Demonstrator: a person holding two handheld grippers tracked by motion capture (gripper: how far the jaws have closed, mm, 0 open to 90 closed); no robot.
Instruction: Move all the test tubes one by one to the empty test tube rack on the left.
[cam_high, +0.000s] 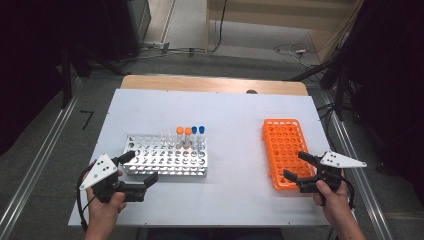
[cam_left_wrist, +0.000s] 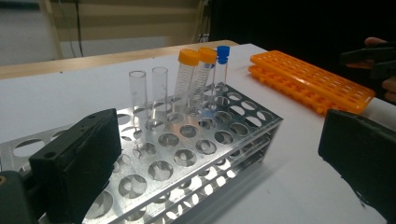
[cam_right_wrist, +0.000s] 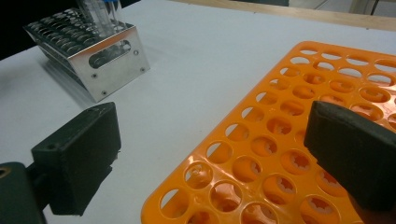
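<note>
- White table top (cam_high: 235, 120), matte and bare between the two racks; strip of pale wood showing along the far edge (cam_high: 215, 84).
- Grey floor all round, metal rails (cam_high: 37, 165) along both sides, cables (cam_high: 290, 49) on the floor beyond the far edge, dark curtains left and right.
- Metal rack (cam_high: 167, 159) left of the middle, nearer the front edge than the far one, long side parallel to that edge.
- Upright in its far row: two clear open tubes (cam_left_wrist: 148, 91), two orange-capped tubes (cam_left_wrist: 192, 77), two blue-capped tubes (cam_high: 198, 135); all other holes open.
- Orange rack (cam_high: 284, 150) on the right, lying flat, well apart from the metal rack, short end toward the front edge.
- Left gripper (cam_high: 138, 168) at the near left corner of the metal rack, jaws spread wide with nothing pinched; one jaw over the rack's corner holes, the other out over bare table in front of it.
- Right gripper (cam_high: 299, 167) at the near right corner of the orange rack, jaws spread, holding nothing; one jaw above the rack's holes, the other over the white surface beside it.
- Wide bare stretch between the racks and along the far half of the table.
- Narrow band of free surface between the racks and the front edge, taken up by both hands.
</note>
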